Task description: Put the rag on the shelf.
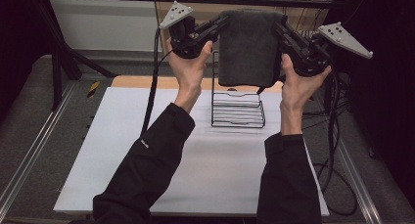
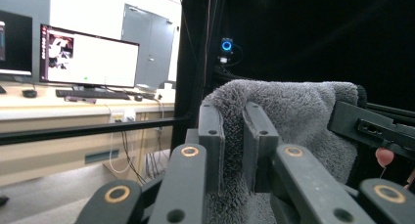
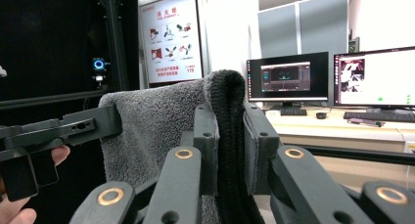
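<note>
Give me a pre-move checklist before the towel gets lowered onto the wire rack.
1. Left gripper shut on the grey towel: ok.
2. Right gripper shut on its other top corner: ok.
3. Towel hangs flat between both grippers: ok.
4. Towel's bottom edge above the wire rack: ok.
5. Rack upright on the white table: ok.
6. Towel centred over the rack's top bar: cannot tell.

The high view looks down on the table; both gripper views face closely along their jaws, sharing the towel.
</note>
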`<state>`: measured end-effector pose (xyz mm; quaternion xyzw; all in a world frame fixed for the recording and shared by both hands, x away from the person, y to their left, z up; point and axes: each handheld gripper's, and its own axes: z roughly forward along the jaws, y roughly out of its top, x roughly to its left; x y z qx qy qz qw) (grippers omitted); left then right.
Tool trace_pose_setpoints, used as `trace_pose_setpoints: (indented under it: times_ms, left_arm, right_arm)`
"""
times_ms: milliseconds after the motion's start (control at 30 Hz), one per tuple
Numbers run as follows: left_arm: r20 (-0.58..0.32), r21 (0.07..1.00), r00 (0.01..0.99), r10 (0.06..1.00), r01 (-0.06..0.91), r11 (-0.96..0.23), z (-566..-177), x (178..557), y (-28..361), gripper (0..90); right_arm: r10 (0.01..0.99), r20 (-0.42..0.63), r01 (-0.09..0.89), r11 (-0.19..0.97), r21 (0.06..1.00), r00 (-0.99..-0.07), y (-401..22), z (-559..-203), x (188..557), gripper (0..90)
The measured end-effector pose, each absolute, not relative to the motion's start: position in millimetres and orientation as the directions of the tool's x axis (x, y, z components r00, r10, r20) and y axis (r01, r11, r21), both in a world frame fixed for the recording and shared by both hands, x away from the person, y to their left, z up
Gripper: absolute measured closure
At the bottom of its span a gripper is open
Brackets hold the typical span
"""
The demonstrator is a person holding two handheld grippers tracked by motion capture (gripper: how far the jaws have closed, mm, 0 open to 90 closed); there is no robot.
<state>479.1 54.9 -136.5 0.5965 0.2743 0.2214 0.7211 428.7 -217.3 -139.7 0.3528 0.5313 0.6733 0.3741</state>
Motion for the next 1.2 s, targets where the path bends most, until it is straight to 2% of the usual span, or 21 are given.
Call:
trace_pose_setpoints:
  times_ms: [333, 667, 1200]
  left_arm:
    - [-0.120, 0.983, 0.751, 0.650, 0.000, 0.182, -121, 490, 49, 80.1]
    - [-0.147, 0.979, 0.748, 0.647, 0.017, 0.203, -115, 506, 50, 80.1]
    - [-0.119, 0.985, 0.729, 0.674, 0.000, 0.174, -112, 529, 51, 80.1]
  right_arm:
    - [0.880, 0.078, -0.144, -0.164, 0.976, -0.468, -223, -125, 443, 79.4]
    - [0.883, 0.075, -0.143, -0.158, 0.977, -0.464, -223, -116, 459, 79.4]
    - [0.881, 0.098, -0.122, -0.173, 0.977, -0.463, -221, -116, 493, 79.5]
